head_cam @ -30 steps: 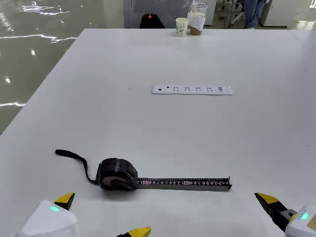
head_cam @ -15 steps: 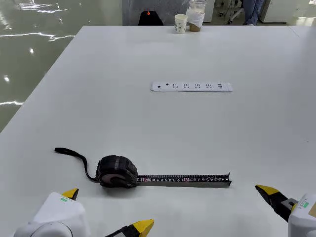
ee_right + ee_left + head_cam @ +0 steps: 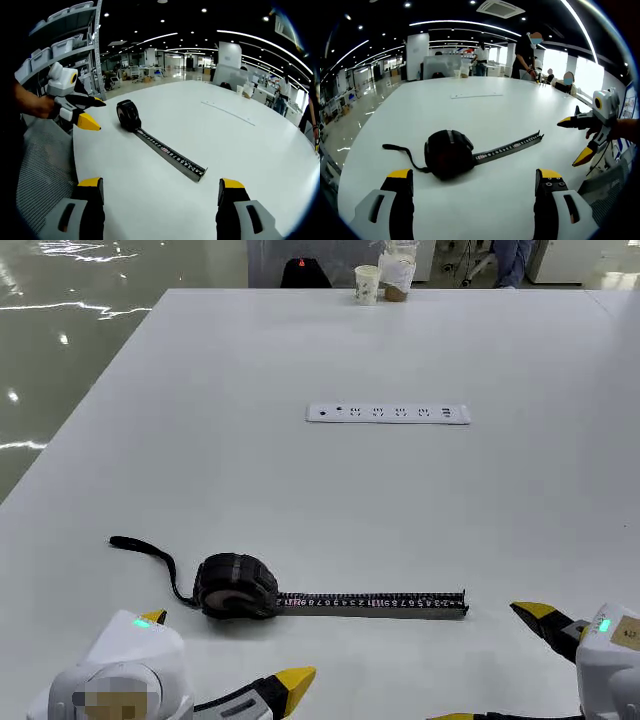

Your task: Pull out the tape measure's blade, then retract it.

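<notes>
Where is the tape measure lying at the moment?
In the head view the tape measure lies on the near left part of the white table, just ahead of the left gripper, its blade stretched out rightward toward the right gripper.

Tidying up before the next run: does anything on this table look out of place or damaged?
The tape measure's blade lies pulled out along the table, unretracted, with the left gripper and right gripper both open and clear of it. Nothing looks spilled or damaged.
</notes>
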`<move>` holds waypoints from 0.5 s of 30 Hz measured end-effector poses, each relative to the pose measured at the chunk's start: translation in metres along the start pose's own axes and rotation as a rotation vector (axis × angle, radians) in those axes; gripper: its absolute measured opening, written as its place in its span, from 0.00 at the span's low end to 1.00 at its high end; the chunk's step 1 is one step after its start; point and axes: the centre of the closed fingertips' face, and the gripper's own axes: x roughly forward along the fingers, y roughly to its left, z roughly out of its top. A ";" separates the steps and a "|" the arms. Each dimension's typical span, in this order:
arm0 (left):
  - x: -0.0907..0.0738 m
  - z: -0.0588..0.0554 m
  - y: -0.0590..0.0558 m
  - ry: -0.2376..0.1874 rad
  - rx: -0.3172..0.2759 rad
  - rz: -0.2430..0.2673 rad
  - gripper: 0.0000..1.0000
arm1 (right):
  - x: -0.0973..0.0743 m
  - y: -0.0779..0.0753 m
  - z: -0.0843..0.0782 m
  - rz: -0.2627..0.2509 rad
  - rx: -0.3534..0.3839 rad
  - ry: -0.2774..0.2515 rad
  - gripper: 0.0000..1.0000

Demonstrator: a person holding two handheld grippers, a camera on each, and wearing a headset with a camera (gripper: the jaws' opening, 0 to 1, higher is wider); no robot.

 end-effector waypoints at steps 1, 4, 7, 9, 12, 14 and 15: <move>0.001 0.000 0.000 0.002 0.000 -0.002 0.99 | 0.000 -0.001 0.000 0.004 -0.009 -0.001 0.94; 0.005 0.003 0.001 -0.002 0.004 0.001 0.99 | 0.001 -0.005 0.002 0.014 -0.030 -0.003 0.94; 0.010 0.006 0.003 -0.002 0.003 0.005 0.99 | 0.003 -0.012 0.003 0.019 -0.045 0.002 0.93; 0.012 0.007 0.004 -0.003 0.001 0.009 0.99 | 0.004 -0.015 0.003 0.022 -0.060 0.004 0.91; 0.016 0.010 0.008 -0.006 -0.003 0.020 0.99 | 0.005 -0.021 0.005 0.032 -0.075 0.003 0.89; 0.019 0.012 0.010 -0.007 -0.010 0.022 0.99 | 0.006 -0.023 0.005 0.041 -0.080 0.004 0.87; 0.020 0.013 0.011 -0.007 -0.014 0.026 0.98 | 0.007 -0.024 0.005 0.049 -0.088 0.008 0.86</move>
